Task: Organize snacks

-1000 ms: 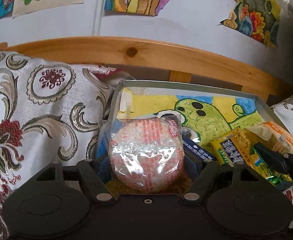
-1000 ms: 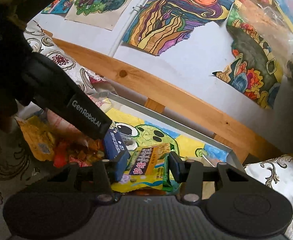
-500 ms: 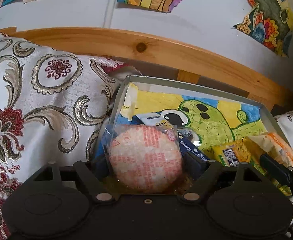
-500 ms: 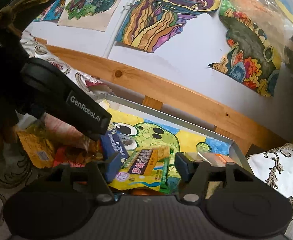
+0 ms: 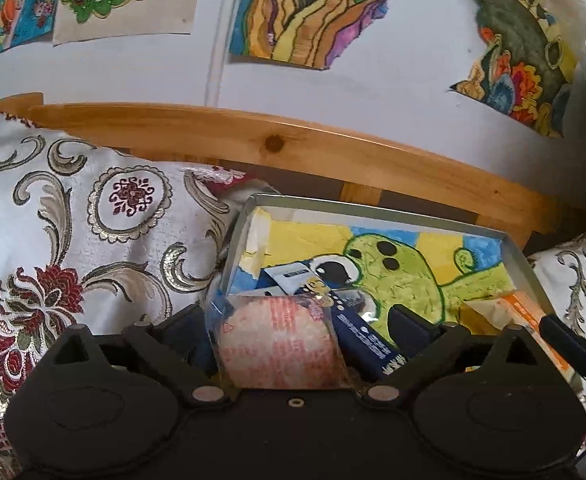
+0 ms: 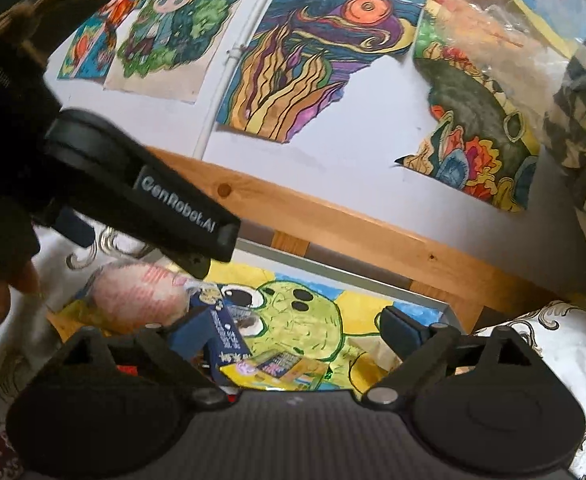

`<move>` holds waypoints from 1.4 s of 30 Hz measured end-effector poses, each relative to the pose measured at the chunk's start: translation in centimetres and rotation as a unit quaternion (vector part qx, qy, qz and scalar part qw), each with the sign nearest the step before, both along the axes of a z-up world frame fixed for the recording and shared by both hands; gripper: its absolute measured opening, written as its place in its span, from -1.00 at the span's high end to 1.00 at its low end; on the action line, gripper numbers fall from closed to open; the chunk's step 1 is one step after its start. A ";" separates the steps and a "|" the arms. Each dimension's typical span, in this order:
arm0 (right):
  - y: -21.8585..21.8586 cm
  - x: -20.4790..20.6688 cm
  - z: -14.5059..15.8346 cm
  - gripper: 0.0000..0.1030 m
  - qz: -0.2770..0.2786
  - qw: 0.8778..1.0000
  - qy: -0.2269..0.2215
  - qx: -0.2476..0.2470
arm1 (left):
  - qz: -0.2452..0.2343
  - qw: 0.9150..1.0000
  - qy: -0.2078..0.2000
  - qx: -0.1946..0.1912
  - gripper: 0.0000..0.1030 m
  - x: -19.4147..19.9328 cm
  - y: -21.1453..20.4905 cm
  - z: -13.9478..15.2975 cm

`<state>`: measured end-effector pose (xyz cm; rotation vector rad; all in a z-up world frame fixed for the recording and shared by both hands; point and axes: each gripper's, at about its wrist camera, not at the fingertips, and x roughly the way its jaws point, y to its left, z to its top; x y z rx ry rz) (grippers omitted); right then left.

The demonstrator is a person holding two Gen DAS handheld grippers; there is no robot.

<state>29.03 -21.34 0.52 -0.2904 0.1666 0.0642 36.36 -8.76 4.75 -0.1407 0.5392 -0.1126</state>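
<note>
The left gripper [image 5: 293, 336] has its fingers spread wide around the round cake [image 5: 279, 344], which lies at the tray's [image 5: 373, 204] near-left corner, apparently released. The right gripper [image 6: 289, 336], likewise wide open and empty, hovers over the yellow packet [image 6: 277, 368]; it should lower squarely before closing.

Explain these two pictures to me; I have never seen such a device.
A person holds a black handheld tool in each hand; each has two fingers and a camera looking along them. One picture comes from the left tool, the other from the right tool. Both sets of fingers are open. A round wrapped snack sits between the left fingers, not squeezed. Below lies a metal tray of snack packets, including a yellow packet, beside patterned cloth.
</note>
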 end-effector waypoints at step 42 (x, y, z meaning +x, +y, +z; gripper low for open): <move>-5.1 -16.4 9.1 -0.99 -0.022 0.988 -0.031 0.149 | 0.028 0.997 -0.076 0.018 -0.98 -21.1 3.5 6.3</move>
